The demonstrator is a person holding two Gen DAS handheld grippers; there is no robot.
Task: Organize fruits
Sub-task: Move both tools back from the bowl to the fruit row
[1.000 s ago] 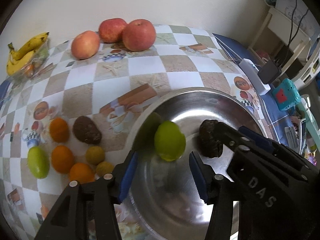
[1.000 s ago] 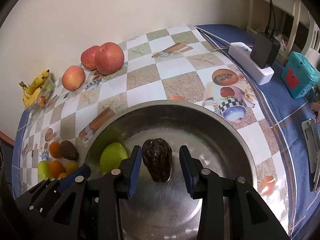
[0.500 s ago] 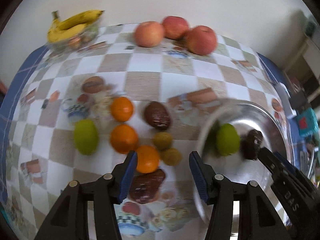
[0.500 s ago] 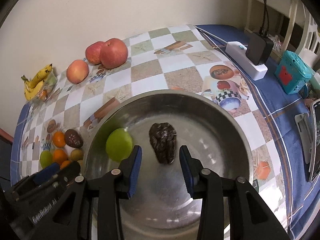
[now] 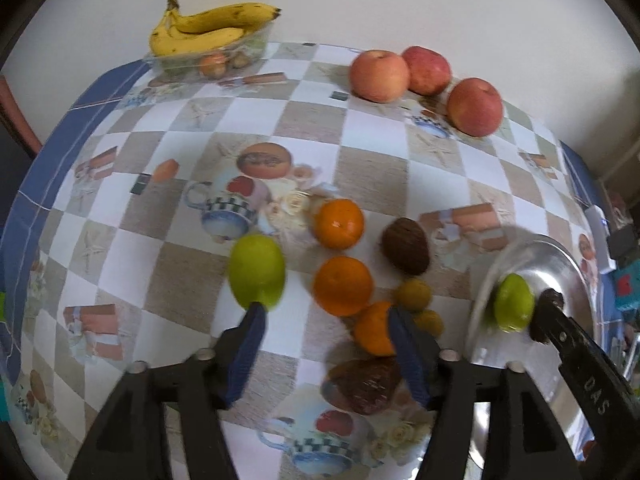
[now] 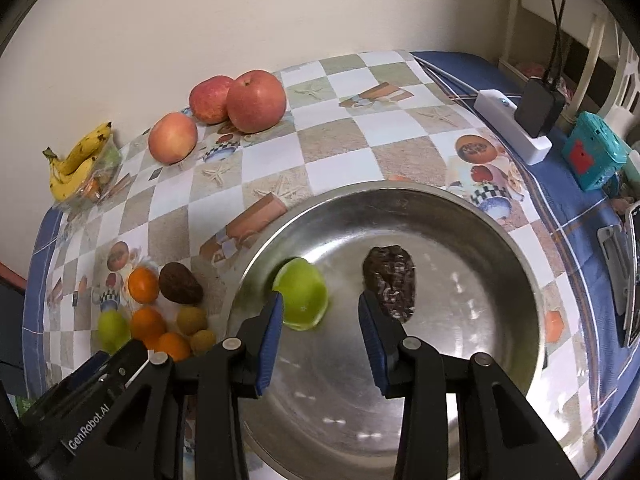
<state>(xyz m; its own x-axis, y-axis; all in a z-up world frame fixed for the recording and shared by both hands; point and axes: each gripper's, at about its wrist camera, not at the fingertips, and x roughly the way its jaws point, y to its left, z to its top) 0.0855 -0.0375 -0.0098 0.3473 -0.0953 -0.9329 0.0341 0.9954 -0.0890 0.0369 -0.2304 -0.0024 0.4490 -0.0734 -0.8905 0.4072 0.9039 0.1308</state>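
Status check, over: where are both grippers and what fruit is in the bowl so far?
Left gripper opening, empty, over loose fruit. Right gripper empty above steel bowl. Bowl holds green fruit, dark fruit. Nothing blocking.

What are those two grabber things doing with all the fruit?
A person holding a gripper in each hand is sorting fruit into a metal bowl. A green fruit and a dark wrinkly fruit already lie inside it. The right gripper hangs over the bowl with nothing in it. The left gripper is opening its jaws, empty, above the pile on the tablecloth, near the oranges and another green fruit.
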